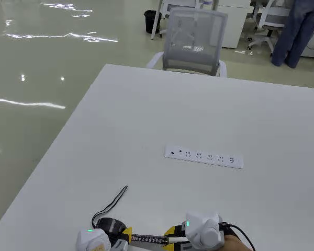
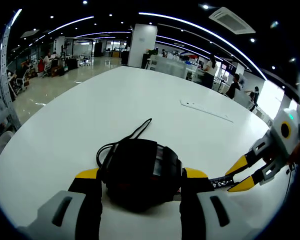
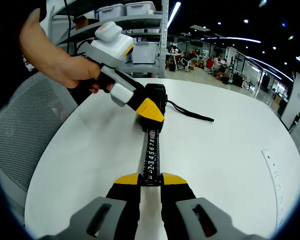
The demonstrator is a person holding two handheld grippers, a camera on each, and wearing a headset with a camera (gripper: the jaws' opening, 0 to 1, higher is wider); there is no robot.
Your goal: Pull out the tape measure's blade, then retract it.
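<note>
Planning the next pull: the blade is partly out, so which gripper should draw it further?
Right. The right gripper is shut on the blade at its free end, lined up along it, so it could draw straight back; the left gripper clamps the case, anchoring it.

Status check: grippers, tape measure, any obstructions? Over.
Left gripper shut on tape measure case. Right gripper shut on blade, a short length drawn out. Power strip lies well away from both.
</note>
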